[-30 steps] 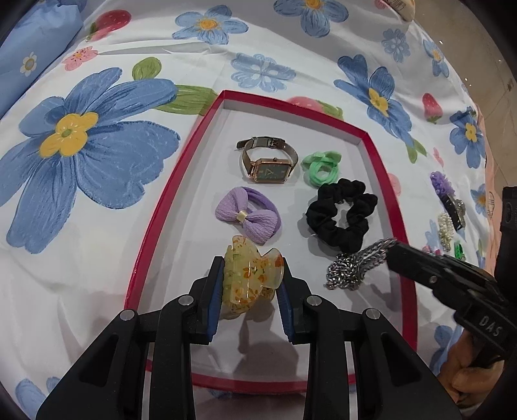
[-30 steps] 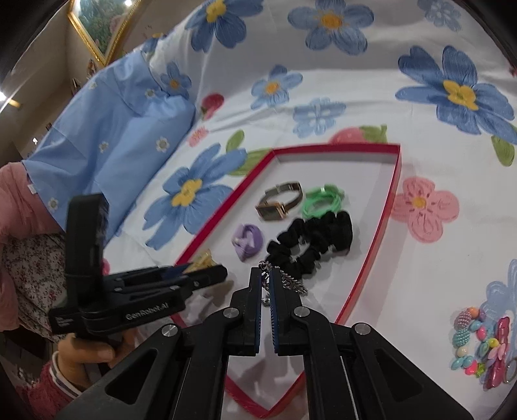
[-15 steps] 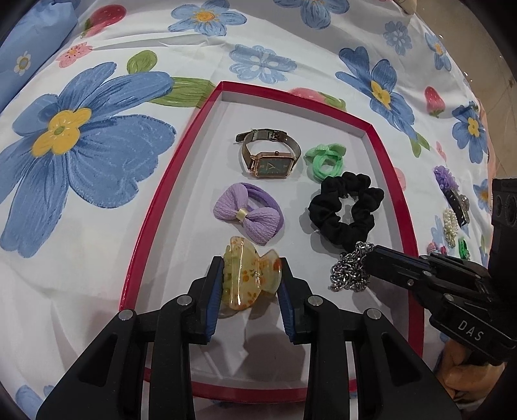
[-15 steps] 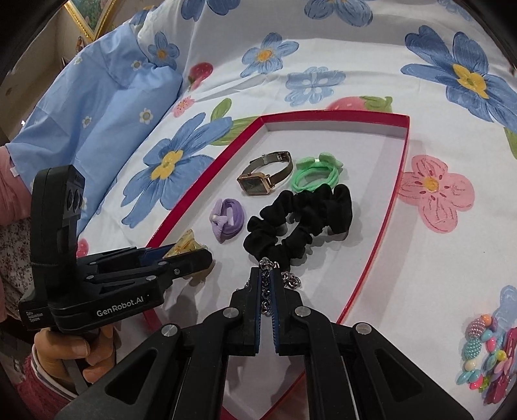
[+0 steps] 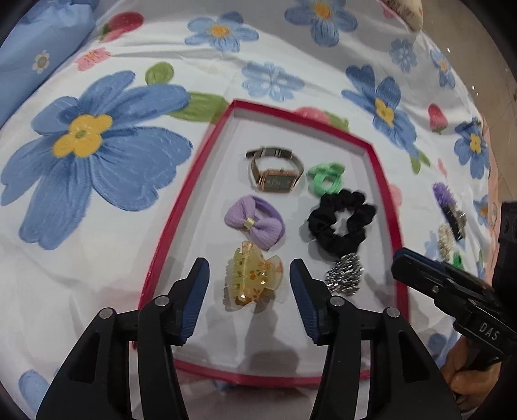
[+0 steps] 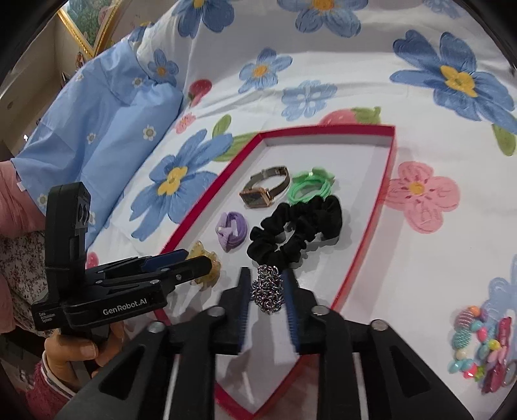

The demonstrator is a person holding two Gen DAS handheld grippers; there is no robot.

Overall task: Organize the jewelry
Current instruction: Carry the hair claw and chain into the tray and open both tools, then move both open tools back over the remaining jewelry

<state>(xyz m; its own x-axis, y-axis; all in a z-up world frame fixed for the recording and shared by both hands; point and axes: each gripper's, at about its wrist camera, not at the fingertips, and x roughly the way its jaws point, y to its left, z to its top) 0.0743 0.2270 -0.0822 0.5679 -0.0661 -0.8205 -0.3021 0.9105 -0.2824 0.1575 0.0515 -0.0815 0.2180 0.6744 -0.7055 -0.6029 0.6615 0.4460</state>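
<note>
Both grippers had just been opening since the earlier frames: the left gripper [image 5: 248,284], which had clasped the yellow claw clip [image 5: 252,278], now stood with its jaws released and clear gaps on either side of the clip, which lay on the floor of the red tray [image 5: 174,223]; the right gripper [image 6: 266,290], which had pinched the silver chain [image 6: 267,292], had parted its jaws too, and the chain sat heaped between them, though whether a pad still brushed it could not be told. Writing showed only on the tools: "GenRobot.AI" along the left gripper's body in the right wrist view, and "DAS" on the right gripper's body in the left wrist view. Inside the tray also lay a watch [image 5: 276,174], a green hair tie [image 5: 324,177], a lilac bow [image 5: 253,223] and a black scrunchie [image 5: 341,223]. Only the right wrist view showed the person's hand [image 6: 71,355] on the left tool, a blue pillow [image 6: 97,122], a gilt picture frame [image 6: 87,26] and a pile of coloured beads [image 6: 478,342]; only the left wrist view showed a purple hair clip [image 5: 447,206] outside the tray. Everything rested on a white bedsheet [image 5: 97,265] printed with blue flowers and strawberries.
</note>
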